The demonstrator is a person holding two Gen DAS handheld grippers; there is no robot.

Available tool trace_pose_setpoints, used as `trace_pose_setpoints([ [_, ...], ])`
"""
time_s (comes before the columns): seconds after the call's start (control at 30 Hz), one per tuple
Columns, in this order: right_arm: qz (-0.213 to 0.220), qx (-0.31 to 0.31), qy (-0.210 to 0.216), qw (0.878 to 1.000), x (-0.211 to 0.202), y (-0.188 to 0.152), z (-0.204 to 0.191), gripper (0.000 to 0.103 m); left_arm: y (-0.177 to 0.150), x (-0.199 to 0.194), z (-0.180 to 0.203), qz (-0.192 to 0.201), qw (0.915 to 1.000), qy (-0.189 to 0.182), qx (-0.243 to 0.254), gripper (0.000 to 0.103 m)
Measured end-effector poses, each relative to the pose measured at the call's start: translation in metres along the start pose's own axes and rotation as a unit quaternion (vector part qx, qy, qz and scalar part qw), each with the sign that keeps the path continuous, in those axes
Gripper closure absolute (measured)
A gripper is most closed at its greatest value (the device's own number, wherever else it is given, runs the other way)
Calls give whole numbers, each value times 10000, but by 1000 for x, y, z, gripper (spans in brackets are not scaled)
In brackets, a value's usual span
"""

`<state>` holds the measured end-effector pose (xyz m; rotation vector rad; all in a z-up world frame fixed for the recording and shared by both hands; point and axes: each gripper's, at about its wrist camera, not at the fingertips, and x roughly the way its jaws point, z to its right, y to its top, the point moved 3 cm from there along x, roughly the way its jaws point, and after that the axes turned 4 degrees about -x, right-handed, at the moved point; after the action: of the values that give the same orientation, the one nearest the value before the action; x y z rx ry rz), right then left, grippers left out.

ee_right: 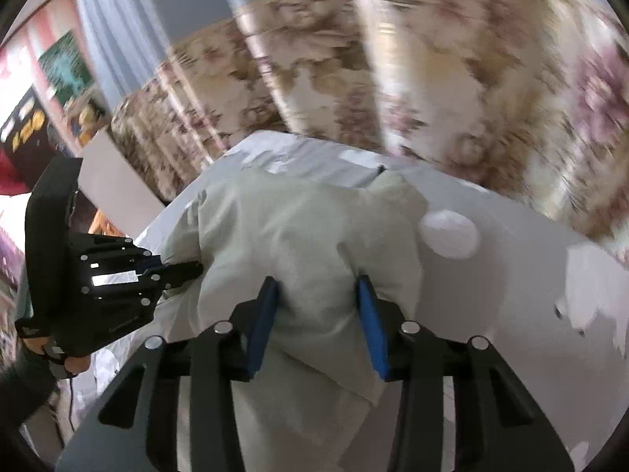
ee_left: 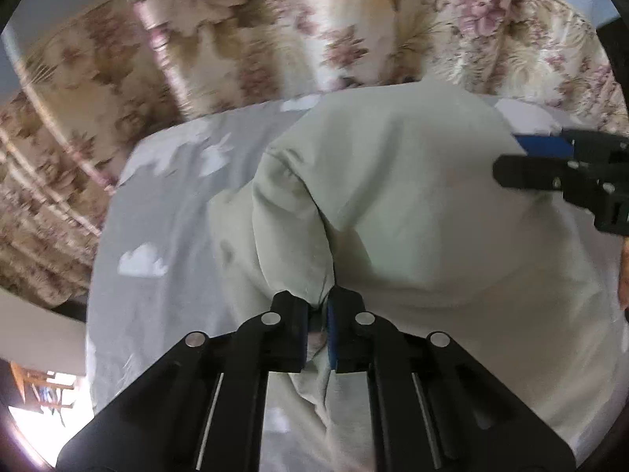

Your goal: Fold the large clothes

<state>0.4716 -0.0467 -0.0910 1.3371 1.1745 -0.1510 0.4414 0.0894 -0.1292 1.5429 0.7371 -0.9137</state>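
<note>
A large pale green garment (ee_left: 412, 204) lies humped on a bed and is lifted at two places. In the left wrist view my left gripper (ee_left: 324, 303) is shut on a gathered fold of its near edge, and the cloth bunches up just beyond the tips. My right gripper (ee_left: 511, 157) reaches in from the right edge onto the garment's far side. In the right wrist view the right gripper (ee_right: 318, 295) has a thick bundle of the garment (ee_right: 298, 228) filling the gap between its blue pads (ee_right: 263, 322), which press on it. The left gripper (ee_right: 188, 269) pinches the garment's left edge.
The bed sheet (ee_left: 165, 212) is grey with white cloud shapes. A floral curtain (ee_left: 243, 39) hangs close behind the bed's far edge. In the right wrist view a person's hand (ee_right: 74, 362) holds the left gripper's handle, with shelves (ee_right: 59, 78) beyond at the left.
</note>
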Motion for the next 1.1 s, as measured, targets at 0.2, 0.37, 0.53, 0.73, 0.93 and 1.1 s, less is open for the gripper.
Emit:
trace_pose_setpoints([
  [0.2,396,-918,-569,9934,-1,-20,-19,61,-11,14,-33,-159,9957,-701,-589,94],
  [0.37,785,-1015,-978,9869,-5,-50,-9,61,2,38,-16,-206,9942,-880,-575,88],
  [0.53,978,-845,-848,9880,2,-50,-2,61,-3,43,-11,-12,9962,-754,-438,86],
  [0.73,836,-778,-900,9894,15,-39,-8,57,-11,39,-19,51,9954,-618,-735,85],
  [0.93,672,-129,-881,9938,-18,-32,-5,29,-16,-2,-18,349,9951,295,-877,39],
  [1.1,1236,496,-1024,9858,-78,-46,-9,13,-37,-54,-18,834,9893,649,-1002,3],
])
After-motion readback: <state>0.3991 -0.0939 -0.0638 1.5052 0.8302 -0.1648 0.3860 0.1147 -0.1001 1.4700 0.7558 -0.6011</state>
